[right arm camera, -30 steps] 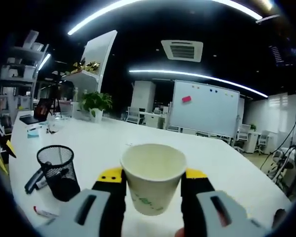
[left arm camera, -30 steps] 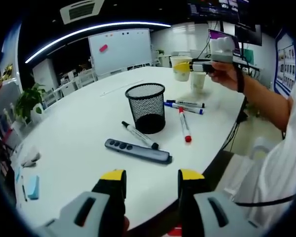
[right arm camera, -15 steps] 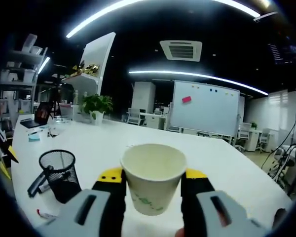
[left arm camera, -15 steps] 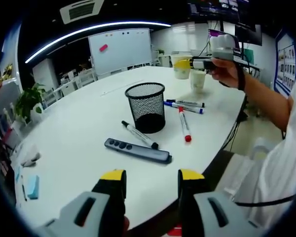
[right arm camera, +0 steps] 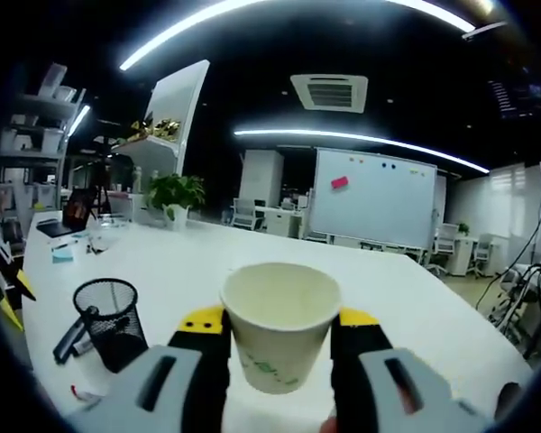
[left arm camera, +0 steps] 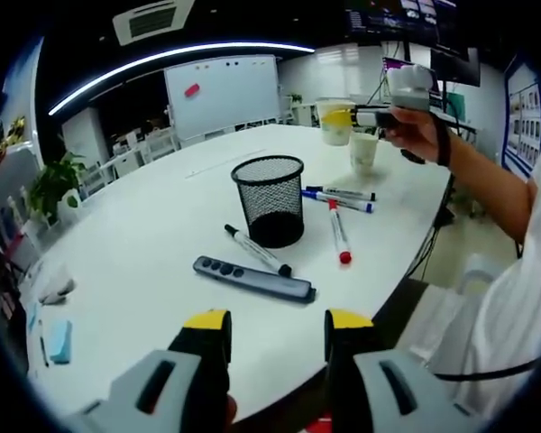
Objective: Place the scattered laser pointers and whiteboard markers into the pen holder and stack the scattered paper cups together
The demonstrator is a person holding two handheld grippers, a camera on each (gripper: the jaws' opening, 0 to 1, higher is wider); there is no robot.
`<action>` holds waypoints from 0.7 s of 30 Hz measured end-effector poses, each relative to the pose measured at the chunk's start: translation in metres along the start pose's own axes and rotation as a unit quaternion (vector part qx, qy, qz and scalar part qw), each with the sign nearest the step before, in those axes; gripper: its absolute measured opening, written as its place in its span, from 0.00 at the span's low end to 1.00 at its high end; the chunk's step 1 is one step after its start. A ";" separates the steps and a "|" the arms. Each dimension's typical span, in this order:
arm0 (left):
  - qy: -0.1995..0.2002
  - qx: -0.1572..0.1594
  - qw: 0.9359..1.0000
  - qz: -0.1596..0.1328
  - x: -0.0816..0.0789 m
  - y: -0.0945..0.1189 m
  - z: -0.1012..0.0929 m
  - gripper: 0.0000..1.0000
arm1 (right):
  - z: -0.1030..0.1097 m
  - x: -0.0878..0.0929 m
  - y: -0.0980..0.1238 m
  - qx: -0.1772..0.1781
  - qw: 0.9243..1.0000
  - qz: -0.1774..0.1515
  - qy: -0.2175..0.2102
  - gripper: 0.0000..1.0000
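Your right claw (right arm camera: pixel 279 347) is pinching a paper cup (right arm camera: pixel 279 334), held upright above the tabletop (left arm camera: pixel 144 234); in the left gripper view it hangs beside the second paper cup (left arm camera: pixel 364 152) standing near the far edge. To stack well, centre the held cup directly over that one, keep it level, and lower straight down before releasing (a tilt would likely catch the rim). Your left claw (left arm camera: pixel 275 329) is spread and holding nothing, low at the near edge. The markers (left arm camera: pixel 339 232) and the laser pointer (left arm camera: pixel 254 278) lie around the mesh pen holder (left arm camera: pixel 269 198), still outside it.
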State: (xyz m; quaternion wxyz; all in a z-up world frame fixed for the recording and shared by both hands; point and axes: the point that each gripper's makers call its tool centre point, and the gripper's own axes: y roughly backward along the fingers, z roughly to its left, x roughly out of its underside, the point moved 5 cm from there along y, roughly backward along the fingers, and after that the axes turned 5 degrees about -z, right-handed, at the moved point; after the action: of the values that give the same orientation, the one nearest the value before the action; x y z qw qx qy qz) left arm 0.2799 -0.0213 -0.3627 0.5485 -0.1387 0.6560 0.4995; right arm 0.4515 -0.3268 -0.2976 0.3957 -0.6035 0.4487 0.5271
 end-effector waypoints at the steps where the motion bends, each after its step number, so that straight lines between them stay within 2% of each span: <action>1: 0.000 0.000 1.000 0.000 0.000 0.000 0.000 0.42 | 0.000 0.000 0.000 0.000 1.000 -0.001 0.000 0.41; 21: -0.004 0.003 1.000 0.000 -0.001 0.000 -0.002 0.42 | -0.007 -0.010 0.001 0.005 1.000 -0.003 -0.003 0.41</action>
State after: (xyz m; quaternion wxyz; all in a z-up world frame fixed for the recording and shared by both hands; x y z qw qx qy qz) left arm 0.2795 -0.0231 -0.3621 0.5516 -0.1345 0.6553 0.4981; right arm 0.4525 -0.3328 -0.2869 0.4019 -0.6014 0.4486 0.5249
